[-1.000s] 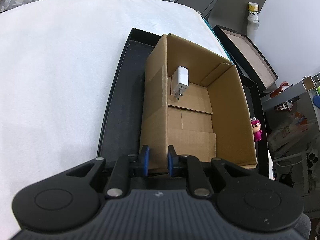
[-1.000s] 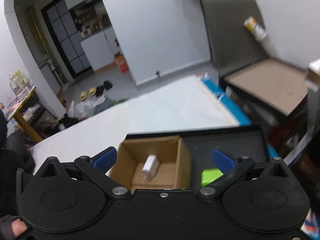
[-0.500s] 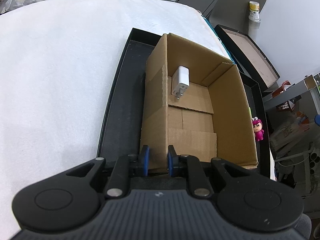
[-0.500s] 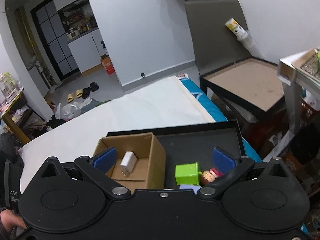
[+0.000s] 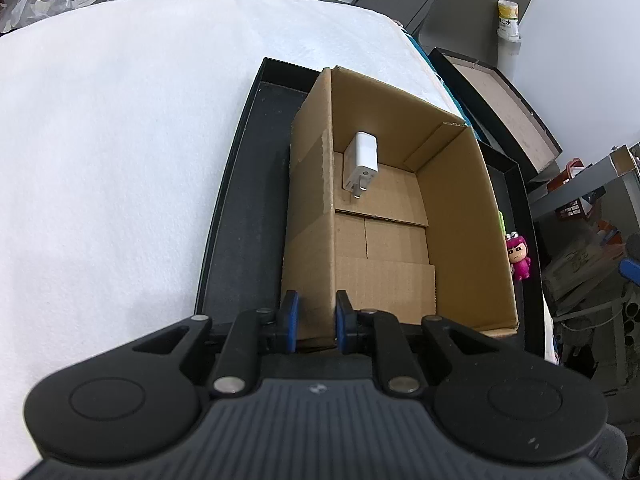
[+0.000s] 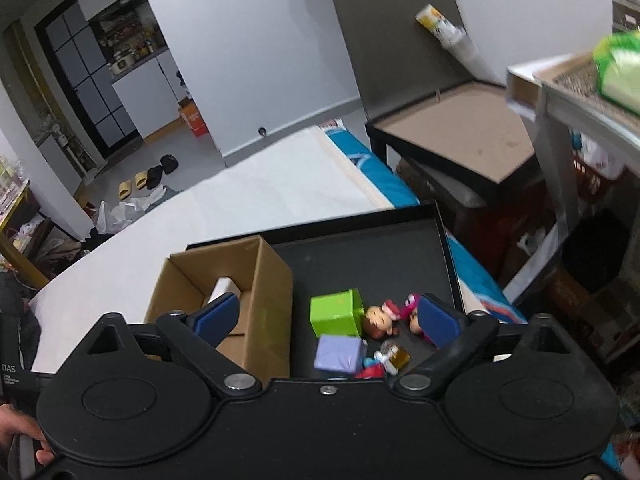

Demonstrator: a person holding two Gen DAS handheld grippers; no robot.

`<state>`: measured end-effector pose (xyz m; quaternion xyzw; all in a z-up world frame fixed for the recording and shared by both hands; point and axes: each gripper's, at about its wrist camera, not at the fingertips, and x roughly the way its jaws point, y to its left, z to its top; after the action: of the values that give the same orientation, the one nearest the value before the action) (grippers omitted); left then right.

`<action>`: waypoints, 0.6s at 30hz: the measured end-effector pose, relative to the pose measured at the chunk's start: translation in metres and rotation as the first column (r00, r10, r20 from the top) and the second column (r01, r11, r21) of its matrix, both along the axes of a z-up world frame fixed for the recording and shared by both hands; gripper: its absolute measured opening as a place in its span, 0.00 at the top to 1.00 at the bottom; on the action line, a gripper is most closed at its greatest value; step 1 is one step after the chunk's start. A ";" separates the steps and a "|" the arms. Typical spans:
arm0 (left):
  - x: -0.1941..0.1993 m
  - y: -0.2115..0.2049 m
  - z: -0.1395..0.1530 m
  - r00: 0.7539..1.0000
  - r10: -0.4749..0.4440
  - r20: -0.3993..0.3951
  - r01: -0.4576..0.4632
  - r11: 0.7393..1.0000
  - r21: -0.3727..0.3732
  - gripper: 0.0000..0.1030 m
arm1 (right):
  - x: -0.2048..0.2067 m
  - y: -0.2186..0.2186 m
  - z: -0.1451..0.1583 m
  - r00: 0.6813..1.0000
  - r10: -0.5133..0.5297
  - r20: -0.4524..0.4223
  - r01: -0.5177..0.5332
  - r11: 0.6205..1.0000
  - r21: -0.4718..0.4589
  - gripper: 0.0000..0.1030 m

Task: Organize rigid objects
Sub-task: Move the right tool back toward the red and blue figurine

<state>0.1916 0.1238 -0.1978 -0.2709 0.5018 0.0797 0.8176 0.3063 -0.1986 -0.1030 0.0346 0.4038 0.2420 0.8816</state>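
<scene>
Open cardboard box (image 5: 384, 240) sits in a black tray (image 5: 240, 184) on a white table (image 5: 120, 120); only a white charger (image 5: 361, 164) inside, near the far wall. Tray floor right of the box holds a green cube (image 6: 335, 313), lilac block (image 6: 339, 354), pink figurine (image 5: 518, 257) and other small toys, partly hidden behind the right gripper (image 6: 326, 324) and hard to tell apart. Left gripper (image 5: 313, 316) is clamped narrow on the box's near wall. Right gripper's jaws are wide and closing, gripping nothing, above the toys.

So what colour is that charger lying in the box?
White; the charger in the box shows best in the left wrist view.
</scene>
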 end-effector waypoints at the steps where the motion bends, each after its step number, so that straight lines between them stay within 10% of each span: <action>1: 0.000 0.000 0.000 1.000 0.000 0.000 0.000 1.000 0.000 0.84 | 0.000 -0.001 -0.002 1.000 -0.003 -0.010 0.003 1.000 -0.002 0.12; 18: -0.001 -0.001 -0.001 1.000 0.002 -0.002 -0.002 1.000 0.003 0.84 | 0.016 -0.014 -0.035 0.974 -0.035 -0.223 0.035 0.999 -0.004 0.45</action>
<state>0.1911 0.1229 -0.1984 -0.2702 0.5024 0.0818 0.8173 0.3227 -0.2124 -0.1375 0.0685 0.4995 0.2211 0.8348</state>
